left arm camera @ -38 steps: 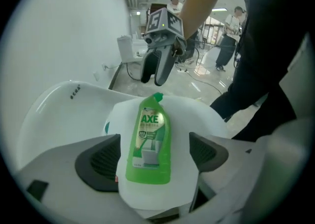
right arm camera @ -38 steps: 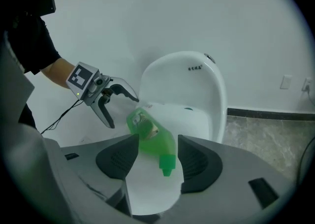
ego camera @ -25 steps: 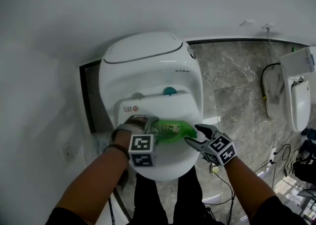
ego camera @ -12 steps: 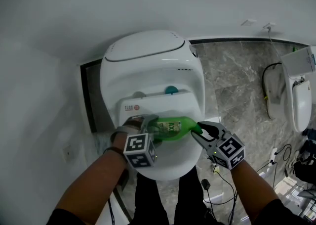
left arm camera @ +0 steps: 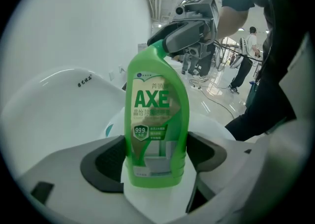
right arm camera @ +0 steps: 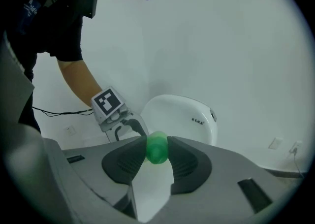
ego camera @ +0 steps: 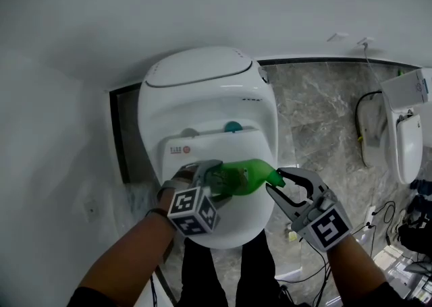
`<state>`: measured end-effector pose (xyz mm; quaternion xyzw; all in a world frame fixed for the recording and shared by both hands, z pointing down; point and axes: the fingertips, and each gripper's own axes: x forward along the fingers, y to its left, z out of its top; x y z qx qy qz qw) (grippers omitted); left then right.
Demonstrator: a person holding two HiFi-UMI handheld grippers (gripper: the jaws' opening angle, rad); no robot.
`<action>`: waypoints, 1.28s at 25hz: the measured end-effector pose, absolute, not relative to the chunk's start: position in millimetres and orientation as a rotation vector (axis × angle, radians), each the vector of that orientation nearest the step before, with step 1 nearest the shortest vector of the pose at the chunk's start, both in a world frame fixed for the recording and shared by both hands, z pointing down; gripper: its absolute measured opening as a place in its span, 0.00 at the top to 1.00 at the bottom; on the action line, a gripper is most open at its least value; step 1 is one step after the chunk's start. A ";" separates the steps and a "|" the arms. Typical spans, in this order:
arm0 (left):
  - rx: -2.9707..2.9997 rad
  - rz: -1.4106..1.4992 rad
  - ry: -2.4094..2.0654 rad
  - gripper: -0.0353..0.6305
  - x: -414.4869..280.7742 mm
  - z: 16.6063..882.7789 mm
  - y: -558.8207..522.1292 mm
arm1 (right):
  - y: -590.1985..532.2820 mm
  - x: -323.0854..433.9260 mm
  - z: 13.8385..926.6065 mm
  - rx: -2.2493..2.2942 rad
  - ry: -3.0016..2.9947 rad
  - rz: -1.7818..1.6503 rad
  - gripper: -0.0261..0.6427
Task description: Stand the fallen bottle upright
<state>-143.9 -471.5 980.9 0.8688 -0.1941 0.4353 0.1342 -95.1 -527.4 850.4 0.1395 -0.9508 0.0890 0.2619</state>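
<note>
Righting step: your left gripper (ego camera: 214, 179) clamps the green plastic cleaner bottle (ego camera: 244, 176) near its base, tilted above the white toilet lid (ego camera: 226, 221); your right gripper (ego camera: 277, 181), jaws just closed, pinches the green cap (right arm camera: 157, 148); next, swing the cap up and seat the base flat

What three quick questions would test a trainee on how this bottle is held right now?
1. True or false: the green bottle stands free on the toilet, touched by neither gripper.
2. Which part does the right gripper clamp? A. the cap end B. the label C. the base
3. Fill in: the left gripper has its jaws on the bottle's ____ end.
Key: 1. False; both grippers hold it. 2. A; its jaws have just been closing and now pinch the cap. 3. Base.
</note>
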 end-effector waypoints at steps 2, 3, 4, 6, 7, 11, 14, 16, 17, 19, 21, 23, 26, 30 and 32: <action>2.533 1.226 -0.601 0.34 -143.7 978.2 -474.3 | -525.0 -101.7 837.6 0.366 -2.589 0.190 0.73; 2.539 1.215 -0.619 0.34 -144.4 977.1 -475.0 | -523.1 -105.2 832.6 0.363 -2.596 0.171 0.73; 2.543 1.207 -0.634 0.34 -145.3 976.0 -475.1 | -520.6 -108.9 827.9 0.364 -2.605 0.162 0.73; 2.547 1.196 -0.654 0.34 -146.5 973.8 -474.6 | -514.3 -115.6 818.6 0.360 -2.625 0.166 0.74; 2.549 1.190 -0.662 0.34 -146.7 972.8 -474.5 | -510.9 -119.2 813.9 0.351 -2.635 0.168 0.74; 2.556 1.174 -0.683 0.34 -147.6 972.3 -475.6 | -496.3 -142.4 794.9 0.287 -2.701 0.125 0.75; 2.552 1.157 -0.700 0.35 -146.1 974.5 -474.7 | -483.1 -161.8 786.9 0.228 -2.740 0.089 0.76; 2.547 1.133 -0.720 0.35 -145.8 976.1 -473.0 | -475.9 -170.5 786.6 0.206 -2.754 0.099 0.76; 2.546 1.120 -0.731 0.35 -146.4 976.8 -472.5 | -473.9 -173.1 787.3 0.204 -2.757 0.110 0.75; 2.548 1.099 -0.746 0.35 -147.6 977.6 -472.5 | -473.2 -174.5 789.0 0.213 -2.756 0.126 0.75; 2.553 1.090 -0.748 0.35 -147.3 977.8 -473.1 | -474.5 -172.9 789.5 0.224 -2.754 0.123 0.75; 2.558 1.090 -0.746 0.35 -146.9 976.7 -472.8 | -474.6 -171.3 788.3 0.228 -2.753 0.112 0.75; 2.553 1.091 -0.758 0.33 -147.7 973.3 -471.1 | -472.2 -171.5 784.7 0.235 -2.751 0.107 0.75; 2.541 1.080 -0.797 0.33 -152.6 963.2 -469.2 | -468.5 -173.8 776.0 0.226 -2.762 0.128 0.67; 2.531 1.067 -0.820 0.33 -158.3 954.0 -466.8 | -467.6 -174.0 772.0 0.216 -2.758 0.122 0.62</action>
